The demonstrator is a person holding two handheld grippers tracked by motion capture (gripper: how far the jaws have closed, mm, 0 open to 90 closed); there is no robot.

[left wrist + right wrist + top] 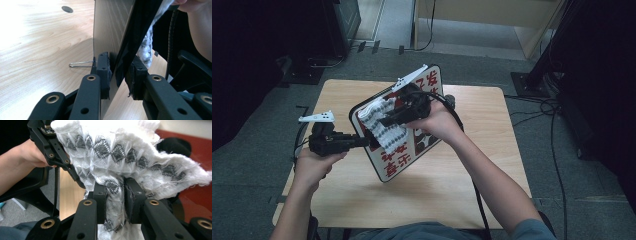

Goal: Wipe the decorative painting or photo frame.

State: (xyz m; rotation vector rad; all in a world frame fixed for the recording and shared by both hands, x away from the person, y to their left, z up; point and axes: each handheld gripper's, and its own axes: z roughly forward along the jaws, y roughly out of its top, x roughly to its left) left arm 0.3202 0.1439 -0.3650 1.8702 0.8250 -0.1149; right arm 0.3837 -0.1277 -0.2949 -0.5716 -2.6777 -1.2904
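High view is showing a person's two forearms coming in from the bottom over a light wooden surface, each hand holding a black two-jaw claw. The left claw is clamping the left edge of a flat white rounded-corner sign board with a black border and red and black characters, which is being held tilted above the surface, its lower corner toward the person. The left gripper view is showing the left claw with its jaws closed on the board's thin edge, one pad on the plain back and one on the dark-rimmed front, and a thin wire clip is sticking out beside the near jaw. The right claw is pressing a white woven cloth with grey zigzag bands against the board's face, near the left claw. The right gripper view is showing the right claw gripping a bunched fold of the cloth between its jaws, with the frayed cloth spreading above them and the glossy red board lying behind.
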